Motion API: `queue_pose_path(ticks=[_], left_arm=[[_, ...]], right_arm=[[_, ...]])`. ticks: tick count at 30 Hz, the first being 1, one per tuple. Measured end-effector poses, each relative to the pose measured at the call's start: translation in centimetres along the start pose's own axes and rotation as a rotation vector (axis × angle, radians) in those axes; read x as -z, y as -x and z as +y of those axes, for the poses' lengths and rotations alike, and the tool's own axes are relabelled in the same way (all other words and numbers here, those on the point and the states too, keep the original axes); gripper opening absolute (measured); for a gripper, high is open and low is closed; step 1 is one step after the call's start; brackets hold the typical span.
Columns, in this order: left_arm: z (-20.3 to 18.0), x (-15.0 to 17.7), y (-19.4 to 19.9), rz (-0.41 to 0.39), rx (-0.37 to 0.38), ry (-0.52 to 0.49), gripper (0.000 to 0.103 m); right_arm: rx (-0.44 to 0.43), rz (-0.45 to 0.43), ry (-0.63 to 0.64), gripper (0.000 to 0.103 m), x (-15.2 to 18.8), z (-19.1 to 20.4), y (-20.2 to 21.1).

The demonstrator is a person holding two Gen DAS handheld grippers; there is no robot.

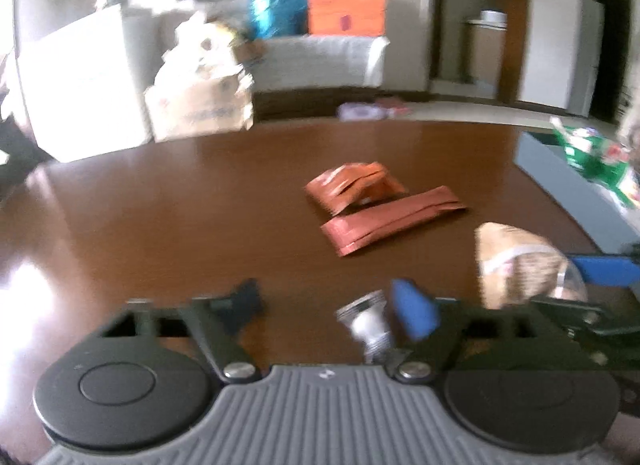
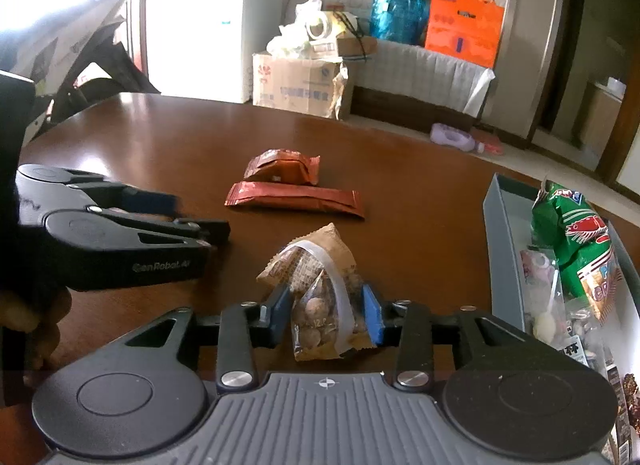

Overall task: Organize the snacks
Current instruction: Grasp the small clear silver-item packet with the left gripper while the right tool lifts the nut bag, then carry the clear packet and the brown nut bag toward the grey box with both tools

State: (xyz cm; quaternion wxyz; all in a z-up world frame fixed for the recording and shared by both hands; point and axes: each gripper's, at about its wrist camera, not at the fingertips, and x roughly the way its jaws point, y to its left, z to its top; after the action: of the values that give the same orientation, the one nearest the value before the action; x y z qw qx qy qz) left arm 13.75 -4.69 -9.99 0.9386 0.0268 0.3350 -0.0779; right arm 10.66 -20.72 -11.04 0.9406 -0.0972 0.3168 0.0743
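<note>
A brown and clear packet of nuts (image 2: pixel 320 297) lies on the wooden table (image 2: pixel 160 145) between the blue pads of my right gripper (image 2: pixel 326 303). The pads stand close at its sides without visibly squeezing it. The same packet (image 1: pixel 516 261) shows at the right of the blurred left wrist view. My left gripper (image 1: pixel 328 307) hangs wide open over bare table with no snack between its fingers; it also shows from the side (image 2: pixel 192 217). A small red packet (image 2: pixel 282 169) and a long red bar (image 2: pixel 296 201) lie mid-table, ahead of both grippers. A small silvery thing (image 1: pixel 364 321) by the right finger is too blurred to identify.
A grey tray (image 2: pixel 500 245) at the right table edge holds a green snack bag (image 2: pixel 572 233) and several small packets. A hand (image 2: pixel 36 317) grips the left tool. Beyond the table stand a cardboard box (image 2: pixel 300 85), a white fridge (image 2: pixel 208 33) and a bench with bags (image 2: pixel 464 25).
</note>
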Motion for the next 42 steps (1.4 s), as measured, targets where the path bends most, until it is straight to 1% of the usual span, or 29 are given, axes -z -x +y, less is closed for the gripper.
queue_pose_path(ticks=[5, 8, 9, 10, 11, 12, 14, 16, 21, 22, 23, 25, 26, 27, 28, 29, 36, 40, 41, 42], left_arm=[[-0.2, 0.1, -0.2, 0.011, 0.014, -0.013, 0.097], [-0.2, 0.1, -0.2, 0.012, 0.024, -0.014, 0.097], [-0.2, 0.1, -0.2, 0.012, 0.037, -0.022, 0.097], [-0.3, 0.2, -0.2, 0.01, 0.053, -0.035, 0.094], [-0.5, 0.2, -0.1, 0.004, 0.069, -0.044, 0.087], [-0.5, 0.2, 0.0, -0.002, 0.083, -0.053, 0.084], [-0.4, 0.3, 0.2, -0.011, 0.113, -0.074, 0.071], [-0.2, 0.4, 0.4, -0.015, 0.14, -0.089, 0.065], [0.4, 0.8, 1.0, -0.018, 0.165, -0.106, 0.065], [0.4, 0.9, 1.1, -0.018, 0.165, -0.109, 0.066], [0.4, 0.9, 1.1, -0.016, 0.159, -0.107, 0.069], [0.4, 1.1, 1.4, -0.015, 0.148, -0.102, 0.07], [0.4, 1.2, 1.5, -0.017, 0.15, -0.112, 0.064], [0.4, 1.2, 1.6, -0.022, 0.168, -0.116, 0.053], [0.4, 1.2, 1.9, -0.027, 0.186, -0.124, 0.026], [0.3, 1.2, 2.0, -0.024, 0.197, -0.124, 0.018], [0.3, 1.3, 2.4, -0.022, 0.205, -0.128, 0.017], [0.0, 1.2, 2.3, -0.024, 0.186, -0.141, 0.017], [-0.1, 1.1, 2.2, -0.025, 0.177, -0.145, 0.017], [-0.1, 1.0, 2.2, -0.025, 0.171, -0.143, 0.017]], right_arm=[[0.01, 0.006, -0.024, 0.057, 0.0, -0.2, -0.5], [0.001, 0.018, -0.018, 0.061, -0.1, 0.1, -1.0], [-0.005, 0.024, -0.007, 0.061, -0.1, 0.1, -1.2], [-0.005, 0.034, 0.007, 0.059, -0.1, 0.3, -1.3], [-0.006, 0.035, 0.028, 0.055, -0.1, 0.5, -1.4], [-0.013, 0.036, 0.043, 0.05, -0.2, 0.5, -1.3], [-0.008, 0.037, 0.06, 0.05, -0.3, 0.7, -1.3], [-0.015, 0.037, 0.042, 0.049, -0.4, 0.6, -1.3], [-0.021, 0.039, 0.038, 0.049, -0.6, 0.4, -1.5], [-0.019, 0.035, 0.035, 0.05, -0.6, 0.4, -1.5], [-0.02, 0.035, 0.034, 0.05, -0.6, 0.4, -1.6], [-0.016, 0.038, 0.043, 0.05, -0.5, 0.4, -1.5], [-0.013, 0.038, 0.047, 0.05, -0.5, 0.4, -1.5], [-0.013, 0.037, 0.05, 0.05, -0.6, 0.4, -1.5], [-0.014, 0.038, 0.05, 0.05, -0.6, 0.4, -1.5], [-0.016, 0.035, 0.046, 0.05, -0.7, 0.4, -1.5], [-0.014, 0.014, 0.052, 0.043, -0.8, 0.5, -1.2], [-0.016, 0.007, 0.047, 0.038, -0.9, 0.4, -1.1], [-0.017, 0.003, 0.048, 0.035, -0.9, 0.4, -1.0], [-0.017, -0.001, 0.047, 0.034, -0.9, 0.3, -0.9]])
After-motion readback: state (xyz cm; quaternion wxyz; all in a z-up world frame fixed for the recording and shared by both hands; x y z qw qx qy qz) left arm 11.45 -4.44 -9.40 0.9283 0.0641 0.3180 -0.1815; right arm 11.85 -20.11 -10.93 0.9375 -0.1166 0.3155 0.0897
